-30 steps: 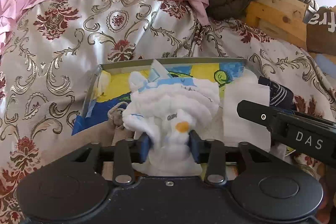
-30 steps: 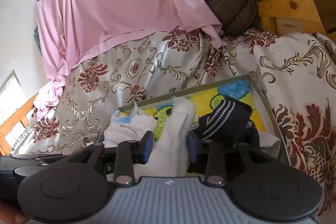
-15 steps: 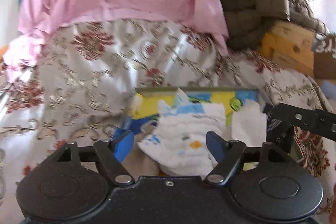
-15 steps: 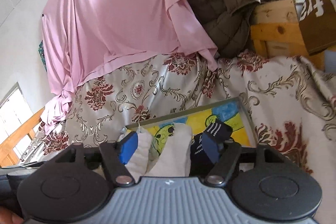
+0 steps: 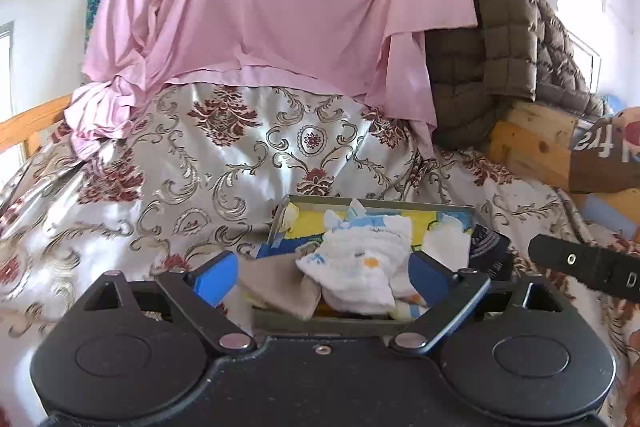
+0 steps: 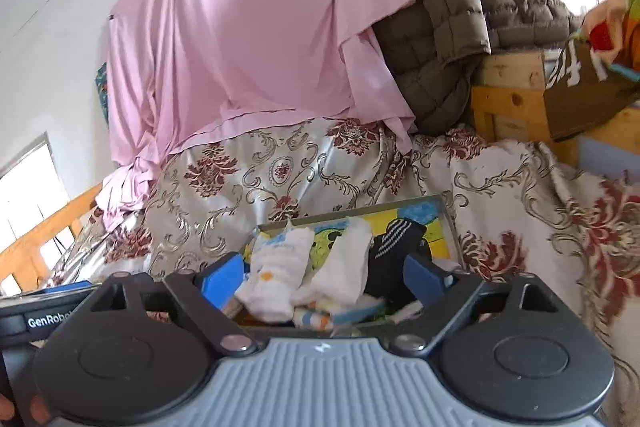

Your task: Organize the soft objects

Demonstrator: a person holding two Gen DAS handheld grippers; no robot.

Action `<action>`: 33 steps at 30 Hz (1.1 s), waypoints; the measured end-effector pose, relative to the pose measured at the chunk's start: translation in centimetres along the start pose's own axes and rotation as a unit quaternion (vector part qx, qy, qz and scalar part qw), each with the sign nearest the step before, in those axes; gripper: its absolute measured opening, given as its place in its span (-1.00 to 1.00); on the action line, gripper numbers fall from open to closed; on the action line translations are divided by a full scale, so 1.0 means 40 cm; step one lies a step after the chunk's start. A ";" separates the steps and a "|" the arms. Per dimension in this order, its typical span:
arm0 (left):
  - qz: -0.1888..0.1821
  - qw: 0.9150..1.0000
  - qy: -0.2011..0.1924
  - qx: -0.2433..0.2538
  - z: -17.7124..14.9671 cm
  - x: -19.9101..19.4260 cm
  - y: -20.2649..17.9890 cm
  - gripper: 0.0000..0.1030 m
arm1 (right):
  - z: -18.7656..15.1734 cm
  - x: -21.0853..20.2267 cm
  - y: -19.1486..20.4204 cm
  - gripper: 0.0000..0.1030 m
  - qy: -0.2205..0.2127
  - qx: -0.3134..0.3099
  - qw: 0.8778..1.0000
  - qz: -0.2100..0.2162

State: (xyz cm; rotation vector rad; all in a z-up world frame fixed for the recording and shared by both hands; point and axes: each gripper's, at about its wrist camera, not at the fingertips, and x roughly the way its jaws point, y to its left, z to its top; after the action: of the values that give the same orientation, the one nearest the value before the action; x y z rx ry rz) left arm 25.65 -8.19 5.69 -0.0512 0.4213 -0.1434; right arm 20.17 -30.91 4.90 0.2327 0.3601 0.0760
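A shallow tray (image 5: 372,202) with a yellow and blue cartoon bottom lies on the patterned bedspread and holds several soft items. A white fluffy sock with an orange spot (image 5: 360,259) lies in its middle, a beige cloth (image 5: 280,287) at its near left, a plain white sock (image 5: 446,245) and a dark striped sock (image 5: 490,243) to the right. My left gripper (image 5: 324,277) is open and empty, just before the tray. My right gripper (image 6: 324,277) is open and empty too, above the white socks (image 6: 344,267) and the dark striped sock (image 6: 394,239) in the tray (image 6: 448,223).
The floral satin bedspread (image 5: 200,187) surrounds the tray. A pink sheet (image 5: 260,7) hangs behind it, a brown quilted jacket (image 5: 500,47) lies over a wooden frame (image 5: 532,143) at the right. A brown cardboard box (image 6: 580,95) sits far right.
Both grippers opened, let go of the white socks in the tray, and drew back and up. The socks now lie loose in the tray.
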 end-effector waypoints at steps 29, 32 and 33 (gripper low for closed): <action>0.022 0.999 -0.013 -0.028 -0.273 -0.454 0.080 0.98 | -0.224 -0.409 0.113 0.99 -0.006 -0.011 0.999 -0.047; 0.025 0.999 -0.011 -0.027 -0.289 -0.472 0.085 0.98 | -0.239 -0.425 0.116 0.99 -0.002 -0.006 0.999 -0.054; 0.026 0.999 -0.011 -0.027 -0.294 -0.477 0.086 0.98 | -0.244 -0.429 0.117 0.99 -0.001 -0.006 0.998 -0.056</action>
State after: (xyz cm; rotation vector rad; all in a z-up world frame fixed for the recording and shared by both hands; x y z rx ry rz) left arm 4.02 -2.16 2.40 -0.0941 0.4031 -0.0804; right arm 0.51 -26.28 3.01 0.1996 0.3700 -0.0321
